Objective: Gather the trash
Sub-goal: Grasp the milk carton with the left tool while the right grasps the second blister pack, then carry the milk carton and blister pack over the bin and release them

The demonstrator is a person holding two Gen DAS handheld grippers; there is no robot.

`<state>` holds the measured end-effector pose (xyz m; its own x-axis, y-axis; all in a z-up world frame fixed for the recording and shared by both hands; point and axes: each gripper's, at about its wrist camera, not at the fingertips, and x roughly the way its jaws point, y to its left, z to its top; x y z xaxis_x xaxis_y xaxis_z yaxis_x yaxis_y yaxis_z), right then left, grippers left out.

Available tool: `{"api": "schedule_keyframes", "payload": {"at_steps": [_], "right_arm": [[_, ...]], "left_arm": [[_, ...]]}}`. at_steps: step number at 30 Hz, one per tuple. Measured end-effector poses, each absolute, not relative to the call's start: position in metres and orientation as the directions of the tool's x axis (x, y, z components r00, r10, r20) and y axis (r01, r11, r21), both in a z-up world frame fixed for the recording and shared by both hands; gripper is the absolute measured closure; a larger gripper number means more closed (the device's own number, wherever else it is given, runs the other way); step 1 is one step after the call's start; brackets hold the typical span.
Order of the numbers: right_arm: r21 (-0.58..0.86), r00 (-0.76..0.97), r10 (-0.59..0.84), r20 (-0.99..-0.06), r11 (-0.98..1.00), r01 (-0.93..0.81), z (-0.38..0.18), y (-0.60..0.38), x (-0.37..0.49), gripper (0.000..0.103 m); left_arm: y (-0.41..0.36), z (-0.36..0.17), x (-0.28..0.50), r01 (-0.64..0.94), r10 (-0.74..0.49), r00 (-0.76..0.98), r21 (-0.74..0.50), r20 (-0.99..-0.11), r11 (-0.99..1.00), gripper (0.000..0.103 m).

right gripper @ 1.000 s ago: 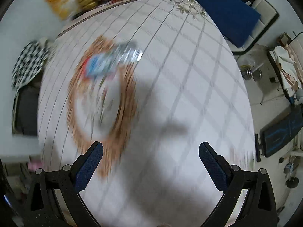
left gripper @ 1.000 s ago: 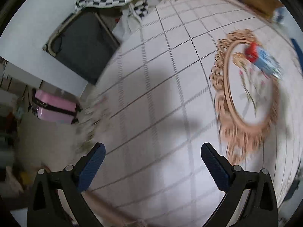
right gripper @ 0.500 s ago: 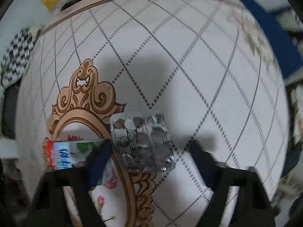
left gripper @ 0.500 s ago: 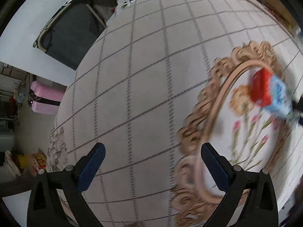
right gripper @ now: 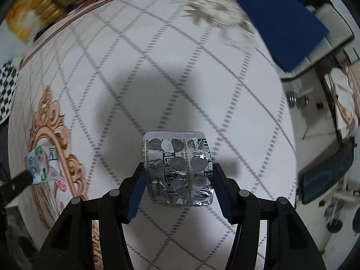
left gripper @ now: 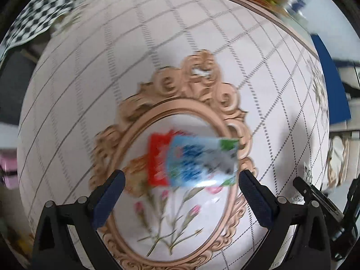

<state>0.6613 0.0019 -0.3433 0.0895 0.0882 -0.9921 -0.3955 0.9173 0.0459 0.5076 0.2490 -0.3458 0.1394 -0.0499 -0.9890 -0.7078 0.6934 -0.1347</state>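
Observation:
A red, blue and green snack wrapper (left gripper: 191,159) lies flat on the table inside the oval floral print. My left gripper (left gripper: 180,193) is open, its fingers just short of the wrapper on either side. The wrapper also shows at the left of the right wrist view (right gripper: 42,166). A silver empty pill blister pack (right gripper: 177,168) sits between the pads of my right gripper (right gripper: 177,186), whose jaws have closed in on its two side edges.
The round table (right gripper: 157,67) has a checked cloth with a tan oval frame print (left gripper: 126,135). A blue chair (right gripper: 276,15) stands at the far right. Yellow packets (right gripper: 33,11) sit at the table's far edge. A checkered cloth (left gripper: 33,15) lies off the left.
My left gripper swung right and came up to the wrapper. My right gripper moved over the blister pack and closed from wide open onto its sides.

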Motion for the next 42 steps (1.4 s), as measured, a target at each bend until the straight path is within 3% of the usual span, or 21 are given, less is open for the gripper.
{"api": "schedule_keyframes", "payload": {"at_steps": [6,10,25,35,42], "right_arm": [[0.047,0.088,0.087,-0.992,0.926,-0.375,-0.345,-0.003,0.667,0.044],[0.051,0.092,0.094,-0.991,0.919,-0.390,-0.338,0.000,0.655,0.044],[0.091,0.161,0.185,-0.970,0.882,-0.463,-0.277,-0.012,0.565,0.044],[0.146,0.230,0.288,-0.930,0.861,-0.487,-0.206,-0.060,0.422,0.044],[0.154,0.300,0.324,-0.897,0.866,-0.475,-0.166,-0.110,0.267,0.044]], "left_arm": [[0.240,-0.365,0.524,-0.673,-0.004,0.040,-0.030,-0.999,0.739,0.001],[0.237,-0.361,0.519,-0.673,0.021,0.072,-0.033,-0.997,0.739,0.011],[0.164,-0.262,0.457,-0.625,0.213,0.217,0.033,-0.953,0.780,0.011],[0.145,-0.200,0.309,-0.600,0.233,0.354,-0.029,-0.906,0.799,0.011],[0.104,-0.171,0.169,-0.521,0.187,0.438,-0.079,-0.880,0.850,0.011]]}}
